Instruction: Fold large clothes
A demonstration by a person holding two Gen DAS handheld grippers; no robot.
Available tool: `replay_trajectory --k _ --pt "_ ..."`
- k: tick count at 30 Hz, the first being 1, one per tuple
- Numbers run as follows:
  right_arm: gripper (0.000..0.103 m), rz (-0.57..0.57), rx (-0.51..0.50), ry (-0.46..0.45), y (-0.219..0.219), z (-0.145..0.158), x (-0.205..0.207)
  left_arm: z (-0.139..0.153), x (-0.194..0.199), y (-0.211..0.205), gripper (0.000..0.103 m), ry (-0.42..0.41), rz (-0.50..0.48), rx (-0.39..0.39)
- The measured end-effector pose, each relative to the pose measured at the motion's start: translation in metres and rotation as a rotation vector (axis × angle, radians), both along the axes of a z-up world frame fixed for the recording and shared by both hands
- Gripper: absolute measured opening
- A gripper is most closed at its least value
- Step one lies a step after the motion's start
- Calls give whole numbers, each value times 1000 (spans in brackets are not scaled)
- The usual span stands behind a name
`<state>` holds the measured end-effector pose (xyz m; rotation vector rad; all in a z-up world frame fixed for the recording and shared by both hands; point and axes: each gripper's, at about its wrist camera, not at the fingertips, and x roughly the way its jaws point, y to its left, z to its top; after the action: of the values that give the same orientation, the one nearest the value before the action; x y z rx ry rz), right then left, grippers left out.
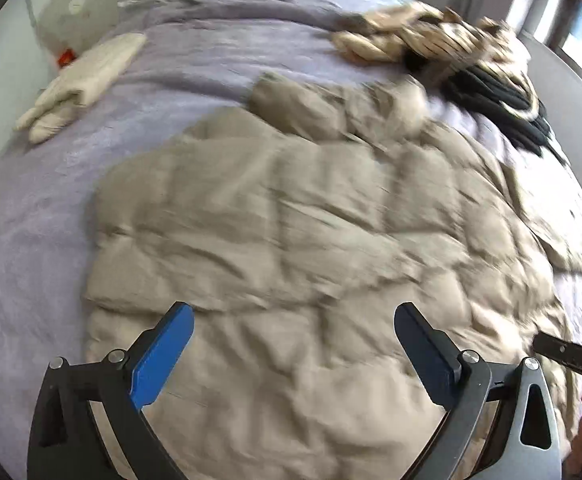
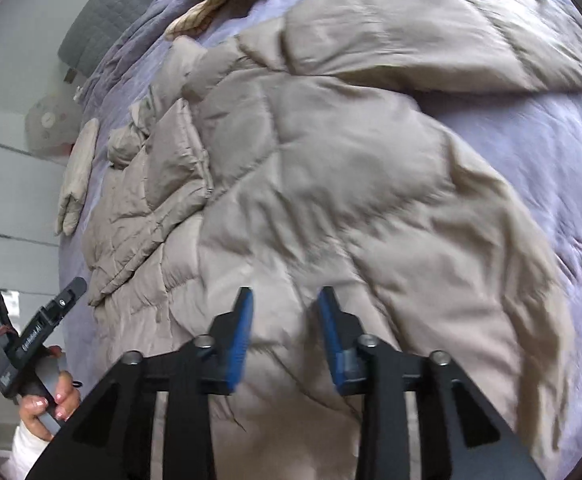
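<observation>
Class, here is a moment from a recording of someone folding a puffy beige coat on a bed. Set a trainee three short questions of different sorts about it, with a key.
1. True or false: the left gripper is clamped on the beige coat.
2. Which lies on the lilac bedspread beyond the coat's far right corner? A) a striped and black pile of clothes B) a laptop C) a pair of shoes
3. Fill in: the right gripper hovers with its blue pads ____ of the coat.

Key: 1 false, its jaws stand wide open above the fabric. 2 A, the pile of clothes. 3 clear.
</observation>
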<state>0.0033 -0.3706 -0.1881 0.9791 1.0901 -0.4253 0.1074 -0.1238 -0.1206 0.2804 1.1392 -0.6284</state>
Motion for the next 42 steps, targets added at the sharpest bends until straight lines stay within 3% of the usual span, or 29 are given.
replay_trajectory --k 2,8,11,13,22,27,32,42 --pt "45 -27 3 -6 -9 3 -15 -3 -11 -13 101 32 -16 2" --pt "76 -139 -3 -50 -50 11 -56 -12 -42 -62 101 44 -62 69" --pt "79 -215 -3 -72 -79 13 -81 -19 -52 -89 101 77 -90 87" --pt "87 -264 -4 -75 -98 12 -96 -19 -59 -101 101 77 -101 87" --pt "89 -440 70 -138 -171 -6 -149 -20 -97 -158 101 67 -174 116" --pt "89 -455 90 -126 -188 -16 -152 -23 -104 -174 101 72 -187 127" --pt "89 -530 157 -203 -222 -24 -158 -25 -106 -193 101 74 -194 139" --pt "89 -654 175 -318 -293 -32 -165 -29 -105 -216 101 49 -172 175"
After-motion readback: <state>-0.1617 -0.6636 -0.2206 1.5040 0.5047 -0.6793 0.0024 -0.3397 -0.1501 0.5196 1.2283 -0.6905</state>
